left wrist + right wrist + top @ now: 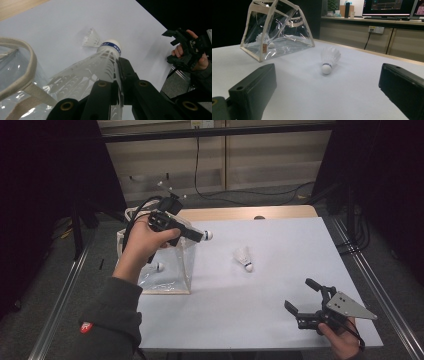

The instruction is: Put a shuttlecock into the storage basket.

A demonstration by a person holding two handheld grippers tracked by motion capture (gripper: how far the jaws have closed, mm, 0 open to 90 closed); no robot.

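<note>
My left hand (142, 242) hides most of my left tongs (186, 233) from above, and the feathers of the shuttlecock (100, 63) they clamp are cut off at the bottom edge of the left gripper view. I count three shuttlecocks: this held one, raised over the near right corner of the clear bag (170, 265) at the left of the surface (280, 240); a second one (244, 258) lying free mid-surface; a third (269, 43) inside the bag, blurred behind the plastic. The held one has white feathers, a white cork tip and a blue band whose lettering I cannot read. One bag, with cream fabric trim. My right tongs (303, 296) stand wide at the near right, holding nothing.
</note>
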